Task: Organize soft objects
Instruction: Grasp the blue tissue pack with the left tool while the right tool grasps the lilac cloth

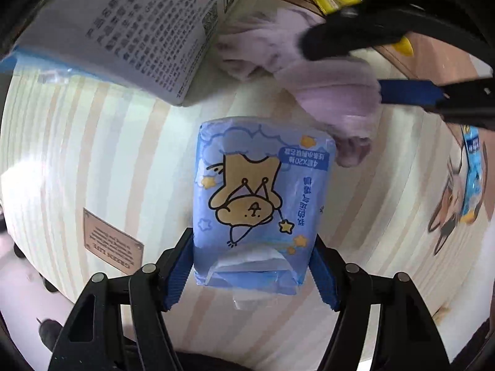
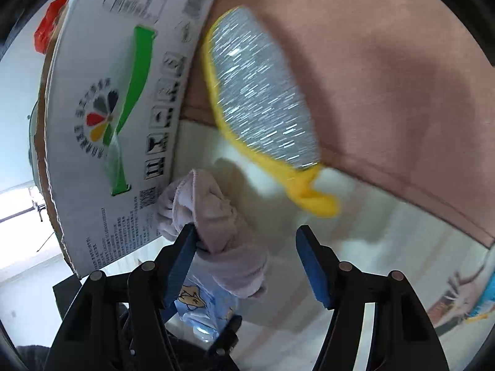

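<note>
My left gripper (image 1: 252,262) is shut on a blue tissue pack (image 1: 260,204) with a cartoon bear, holding it by its near end just above the striped tablecloth (image 1: 92,160). A lilac cloth (image 1: 324,92) lies bunched beyond the pack, beside the white printed box (image 1: 130,31). My right gripper (image 2: 247,247) is open, its left pad (image 2: 182,266) touching the lilac cloth (image 2: 222,232), its right pad apart from it. A yellow-edged silver mitt (image 2: 260,102) lies past the cloth against the brown box wall (image 2: 386,77). The right gripper's blue pad also shows in the left wrist view (image 1: 408,92).
The white box (image 2: 117,123) with a green stripe stands at the left, close to the cloth. A second blue pack (image 1: 473,173) lies at the far right of the table. A brown label (image 1: 111,244) is printed on the cloth near the front edge.
</note>
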`<action>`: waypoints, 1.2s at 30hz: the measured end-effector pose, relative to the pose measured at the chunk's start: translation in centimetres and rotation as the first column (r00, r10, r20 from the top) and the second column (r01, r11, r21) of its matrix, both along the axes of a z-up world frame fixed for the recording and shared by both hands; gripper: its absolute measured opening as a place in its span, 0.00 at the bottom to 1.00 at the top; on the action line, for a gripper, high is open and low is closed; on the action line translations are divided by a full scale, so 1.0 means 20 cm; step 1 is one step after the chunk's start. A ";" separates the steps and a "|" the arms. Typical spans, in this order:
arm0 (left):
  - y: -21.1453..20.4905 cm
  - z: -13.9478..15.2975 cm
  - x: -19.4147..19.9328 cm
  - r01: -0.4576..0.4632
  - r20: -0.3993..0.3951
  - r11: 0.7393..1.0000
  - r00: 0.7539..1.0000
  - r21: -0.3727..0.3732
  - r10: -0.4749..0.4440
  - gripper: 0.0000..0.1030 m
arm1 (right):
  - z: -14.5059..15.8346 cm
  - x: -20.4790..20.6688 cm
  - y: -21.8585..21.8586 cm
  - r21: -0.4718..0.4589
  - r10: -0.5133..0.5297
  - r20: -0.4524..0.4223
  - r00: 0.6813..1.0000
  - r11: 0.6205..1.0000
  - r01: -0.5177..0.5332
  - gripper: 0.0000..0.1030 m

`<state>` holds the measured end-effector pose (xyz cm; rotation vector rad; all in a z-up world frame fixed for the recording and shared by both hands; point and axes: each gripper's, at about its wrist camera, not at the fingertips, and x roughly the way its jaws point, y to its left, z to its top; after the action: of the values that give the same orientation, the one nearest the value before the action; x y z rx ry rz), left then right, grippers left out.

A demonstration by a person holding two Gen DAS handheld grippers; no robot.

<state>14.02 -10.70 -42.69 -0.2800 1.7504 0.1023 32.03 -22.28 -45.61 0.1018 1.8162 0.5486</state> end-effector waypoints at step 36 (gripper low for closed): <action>-0.11 0.76 -0.02 0.263 0.291 0.964 0.925 -0.031 -0.243 0.42 | 0.63 -0.32 -0.46 -0.092 -0.271 0.255 0.928 0.949 0.302 0.47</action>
<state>13.53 -12.96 -27.47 -0.1095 1.4891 -0.1802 25.64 -31.49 -32.91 0.2013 1.5604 0.2227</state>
